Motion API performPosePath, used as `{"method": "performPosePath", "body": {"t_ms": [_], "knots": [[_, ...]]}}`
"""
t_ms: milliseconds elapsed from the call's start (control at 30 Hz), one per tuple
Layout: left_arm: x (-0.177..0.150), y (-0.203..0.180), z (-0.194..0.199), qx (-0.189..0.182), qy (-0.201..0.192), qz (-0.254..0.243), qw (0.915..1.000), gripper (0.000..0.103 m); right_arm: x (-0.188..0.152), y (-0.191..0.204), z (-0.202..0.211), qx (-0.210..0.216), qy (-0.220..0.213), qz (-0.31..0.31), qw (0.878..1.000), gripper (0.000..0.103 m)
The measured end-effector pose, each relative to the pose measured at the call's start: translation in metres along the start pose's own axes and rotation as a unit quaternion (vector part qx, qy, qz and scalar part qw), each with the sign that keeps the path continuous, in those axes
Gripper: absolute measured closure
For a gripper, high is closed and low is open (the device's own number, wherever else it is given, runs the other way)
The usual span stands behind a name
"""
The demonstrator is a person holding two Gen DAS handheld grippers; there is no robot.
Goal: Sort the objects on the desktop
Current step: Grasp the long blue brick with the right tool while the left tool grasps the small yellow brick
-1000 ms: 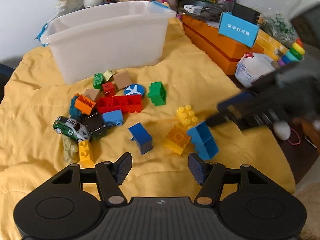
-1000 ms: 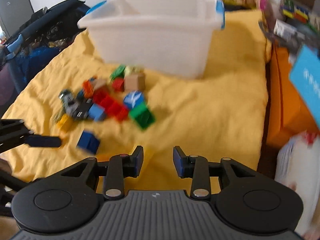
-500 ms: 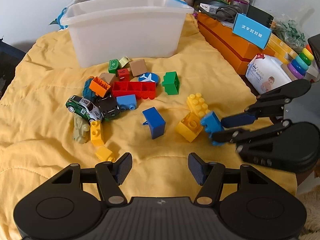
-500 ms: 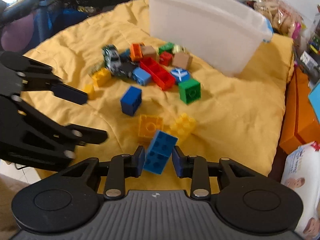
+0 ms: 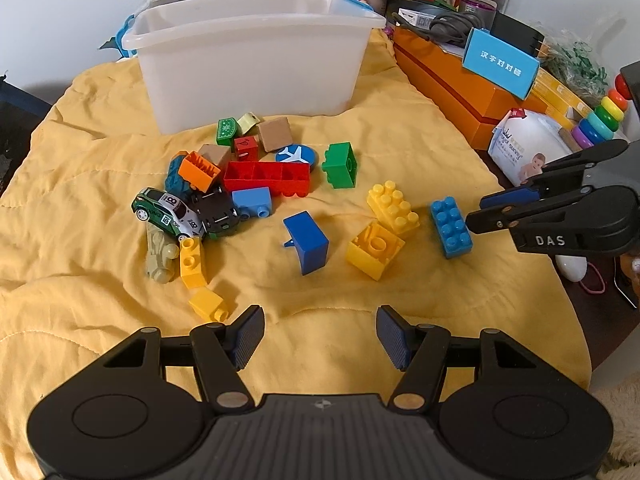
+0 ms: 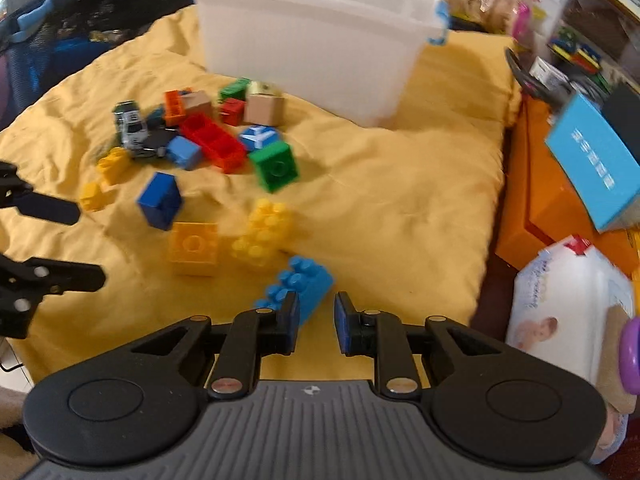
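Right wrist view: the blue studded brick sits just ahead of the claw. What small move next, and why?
Probably open the right claw wider and ease it forward over the blue brick. Its jaws are closing, yet the brick lies on the yellow cloth just beyond the tips, seemingly not between the pads.
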State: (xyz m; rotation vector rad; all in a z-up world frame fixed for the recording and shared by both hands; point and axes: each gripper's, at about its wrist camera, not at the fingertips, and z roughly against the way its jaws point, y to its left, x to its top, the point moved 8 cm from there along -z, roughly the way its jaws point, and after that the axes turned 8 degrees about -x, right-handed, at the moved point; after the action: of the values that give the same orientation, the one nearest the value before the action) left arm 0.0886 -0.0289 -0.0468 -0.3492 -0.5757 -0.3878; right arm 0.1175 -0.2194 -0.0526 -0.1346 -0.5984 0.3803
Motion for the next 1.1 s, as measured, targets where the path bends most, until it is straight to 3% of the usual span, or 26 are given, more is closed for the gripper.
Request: {"method": "performPosePath", "body": {"t_ms": [400, 633, 767, 800, 933, 1000, 1067, 1100], "knots": [[-0.003, 0.003, -0.001, 0.0, 0.003, 0.006, 1.0, 0.037, 0.005, 0.005, -0.015, 0.012, 0.022, -0.059, 0.998, 0.072], [0.022, -0.034, -0.005, -0.032, -0.019, -0.077, 0.9963, 0.037, -0.001, 0.012, -0.024, 0.022, 0.036, -0.033, 0.999, 0.074], [0.036, -0.059, -0.024, -0.04, -0.013, -0.175, 0.9838, 0.04, 0.0, 0.006, -0.018, 0.027, 0.031, -0.033, 0.999, 0.074], [0.036, -0.063, -0.031, -0.033, -0.004, -0.202, 0.9788, 0.046, 0.0, 0.004, -0.018, 0.026, 0.03, -0.032, 0.999, 0.074], [0.029, -0.071, -0.06, -0.007, 0.032, -0.301, 0.953, 0.053, -0.004, -0.002, -0.018, 0.027, 0.035, -0.043, 0.998, 0.074], [0.026, -0.065, -0.072, 0.008, 0.048, -0.318, 0.9469, 0.057, -0.006, -0.002, -0.018, 0.029, 0.036, -0.045, 0.998, 0.074], [0.033, -0.058, -0.072, 0.0, 0.041, -0.292, 0.9554, 0.071, -0.008, -0.003, -0.018, 0.03, 0.037, -0.046, 0.998, 0.074], [0.04, -0.05, -0.068, -0.021, 0.041, -0.243, 0.969, 0.074, -0.009, -0.003, -0.018, 0.031, 0.037, -0.048, 0.998, 0.074]]}}
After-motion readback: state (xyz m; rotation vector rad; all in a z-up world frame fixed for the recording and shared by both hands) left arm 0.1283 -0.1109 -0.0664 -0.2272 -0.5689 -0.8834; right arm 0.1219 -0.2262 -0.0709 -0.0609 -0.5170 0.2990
